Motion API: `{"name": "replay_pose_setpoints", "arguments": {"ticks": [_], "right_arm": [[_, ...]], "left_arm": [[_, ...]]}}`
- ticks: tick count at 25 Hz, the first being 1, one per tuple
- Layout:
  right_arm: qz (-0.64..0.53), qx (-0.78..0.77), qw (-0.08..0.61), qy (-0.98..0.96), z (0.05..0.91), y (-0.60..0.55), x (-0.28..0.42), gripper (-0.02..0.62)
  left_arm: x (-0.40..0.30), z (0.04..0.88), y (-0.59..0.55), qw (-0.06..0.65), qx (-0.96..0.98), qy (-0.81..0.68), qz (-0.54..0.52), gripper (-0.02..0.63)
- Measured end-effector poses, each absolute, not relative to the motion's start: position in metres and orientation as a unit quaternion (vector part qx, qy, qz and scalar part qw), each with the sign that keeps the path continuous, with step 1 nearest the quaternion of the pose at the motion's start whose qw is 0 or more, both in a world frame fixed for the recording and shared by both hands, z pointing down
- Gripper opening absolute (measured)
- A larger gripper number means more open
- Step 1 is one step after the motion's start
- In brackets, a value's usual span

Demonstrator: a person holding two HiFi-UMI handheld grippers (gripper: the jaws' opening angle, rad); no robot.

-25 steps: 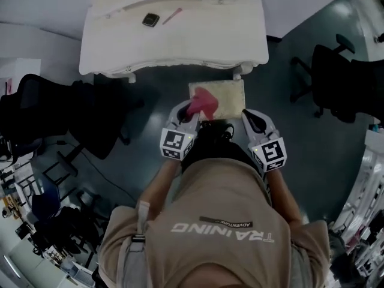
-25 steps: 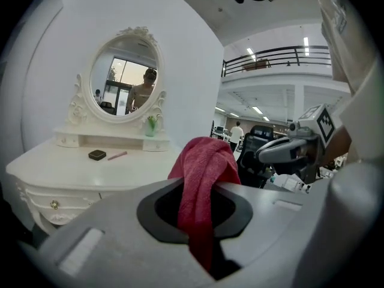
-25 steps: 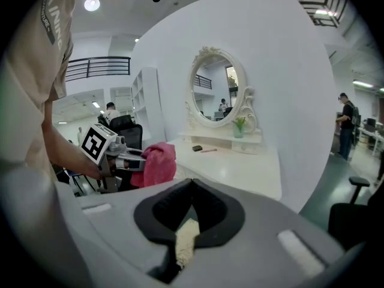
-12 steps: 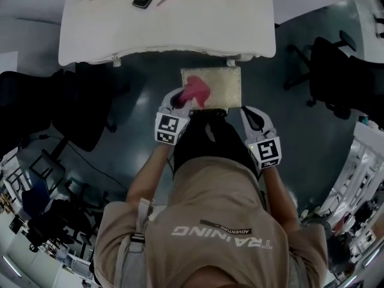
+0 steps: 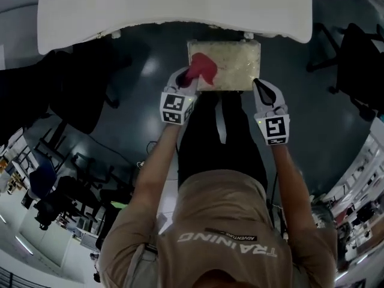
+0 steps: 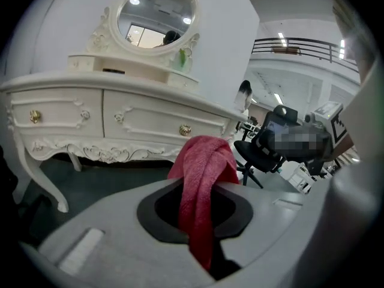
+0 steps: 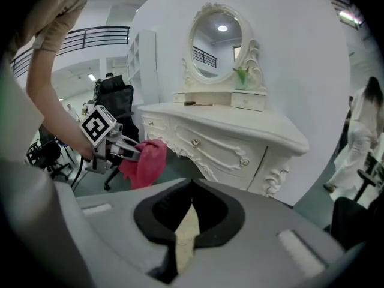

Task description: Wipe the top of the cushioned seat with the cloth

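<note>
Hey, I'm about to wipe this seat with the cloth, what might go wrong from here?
1. The cloth is bunched into a wad in the left gripper. It may wipe only a narrow strip of the cushioned seat, or pull loose when dragged.
2. The seat's far edge lies close to the dressing table. A long forward stroke might knock the gripper against its front.

Cloth (image 6: 203, 170): red, fuzzy woven fabric, matt.
Seat (image 5: 237, 65): cream fabric, nubbly, matt.
Dresser (image 6: 138, 122): white paint, smooth, faint sheen.
Knobs (image 6: 185, 130): brassy, shiny.
Left gripper (image 5: 188, 78): grey plastic, matt.
Floor (image 5: 144, 95): dark, glossy.
</note>
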State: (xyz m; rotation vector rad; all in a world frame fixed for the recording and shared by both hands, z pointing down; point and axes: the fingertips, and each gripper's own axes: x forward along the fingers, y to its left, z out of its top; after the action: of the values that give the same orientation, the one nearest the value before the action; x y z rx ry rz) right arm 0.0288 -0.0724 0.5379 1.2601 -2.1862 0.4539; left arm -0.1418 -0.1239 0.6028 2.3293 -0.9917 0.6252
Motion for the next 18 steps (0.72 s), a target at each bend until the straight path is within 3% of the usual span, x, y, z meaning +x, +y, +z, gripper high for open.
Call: {"name": "replay_pose_setpoints", "arguments": {"ticks": [11, 18], "right_arm": [[0.197, 0.422, 0.294, -0.835, 0.655, -0.079, 0.022, 0.003], [0.236, 0.416, 0.287, -0.83, 0.706, -0.065, 0.037, 0.003]], "left_arm": [[-0.15, 0.747, -0.147, 0.365, 0.789, -0.415, 0.269, 0.041], [-0.179, 0.807, -0.17, 0.389, 0.746, -0.444, 0.309, 0.041]]}}
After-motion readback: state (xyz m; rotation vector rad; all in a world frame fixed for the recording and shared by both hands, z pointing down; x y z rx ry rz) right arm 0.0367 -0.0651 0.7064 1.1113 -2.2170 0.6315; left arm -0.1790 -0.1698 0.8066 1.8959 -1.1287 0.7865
